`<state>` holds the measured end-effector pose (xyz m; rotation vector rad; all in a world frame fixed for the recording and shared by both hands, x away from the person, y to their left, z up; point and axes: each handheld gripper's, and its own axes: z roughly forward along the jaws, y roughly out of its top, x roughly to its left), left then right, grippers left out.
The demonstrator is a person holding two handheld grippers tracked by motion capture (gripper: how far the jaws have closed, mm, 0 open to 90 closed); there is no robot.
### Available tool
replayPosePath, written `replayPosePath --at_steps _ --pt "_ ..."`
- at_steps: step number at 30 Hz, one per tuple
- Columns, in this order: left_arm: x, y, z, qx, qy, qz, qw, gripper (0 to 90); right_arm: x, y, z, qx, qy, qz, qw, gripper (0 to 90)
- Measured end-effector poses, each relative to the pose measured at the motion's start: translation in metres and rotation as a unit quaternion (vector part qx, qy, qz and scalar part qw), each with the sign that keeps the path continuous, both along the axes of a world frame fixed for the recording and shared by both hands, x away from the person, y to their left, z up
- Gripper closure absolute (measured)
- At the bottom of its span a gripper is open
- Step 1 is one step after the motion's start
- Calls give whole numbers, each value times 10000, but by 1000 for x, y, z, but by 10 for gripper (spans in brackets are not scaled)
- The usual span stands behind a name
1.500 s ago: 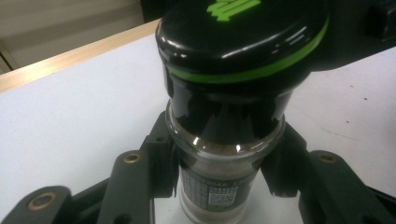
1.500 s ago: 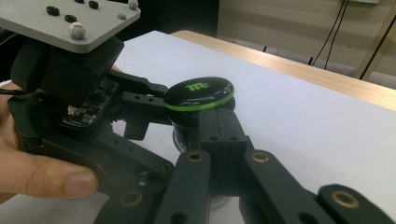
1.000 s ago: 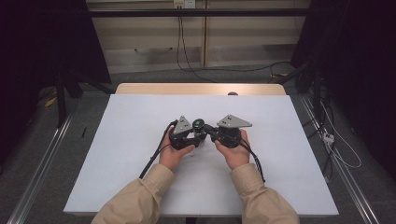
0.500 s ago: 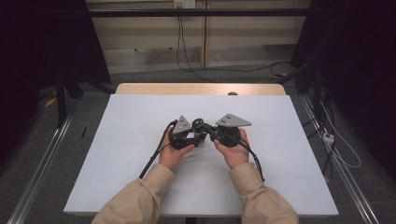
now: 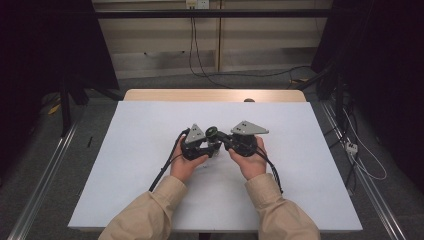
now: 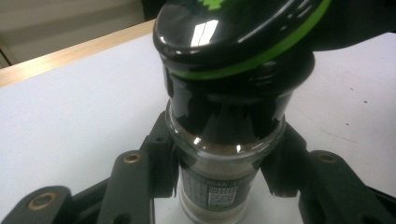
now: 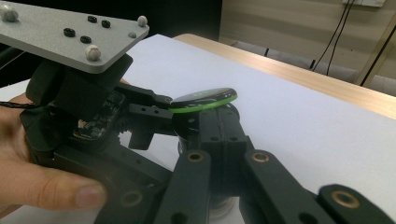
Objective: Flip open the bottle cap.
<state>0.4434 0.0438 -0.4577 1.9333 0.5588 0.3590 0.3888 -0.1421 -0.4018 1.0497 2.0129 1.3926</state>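
A small glass spice jar (image 6: 218,189) of brown powder stands on the white table top (image 5: 140,135). Its black cap (image 6: 224,88) carries a glossy lid with a green rim (image 7: 203,100), tilted a little. My left gripper (image 6: 219,163) is shut on the glass body just under the cap. My right gripper (image 7: 219,133) comes from the opposite side with its jaws together, tips against the cap below the lid rim. In the high view both grippers, left (image 5: 201,146) and right (image 5: 226,142), meet at the jar (image 5: 211,132) in the table's middle.
A wooden strip (image 5: 215,95) edges the table's far side. Cables (image 5: 167,167) trail from the grippers back toward the person's sleeves. Floor rails (image 5: 47,175) and loose wires (image 5: 360,155) lie beside the table, with dark curtains on both sides.
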Motion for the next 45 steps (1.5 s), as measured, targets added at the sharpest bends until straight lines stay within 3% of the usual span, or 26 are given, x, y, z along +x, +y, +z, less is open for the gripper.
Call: replayPosePath --at_steps 45 --pt "0 0 0 20 15 25 10000 536 2 4 3 -25 -30 4 10000 900"
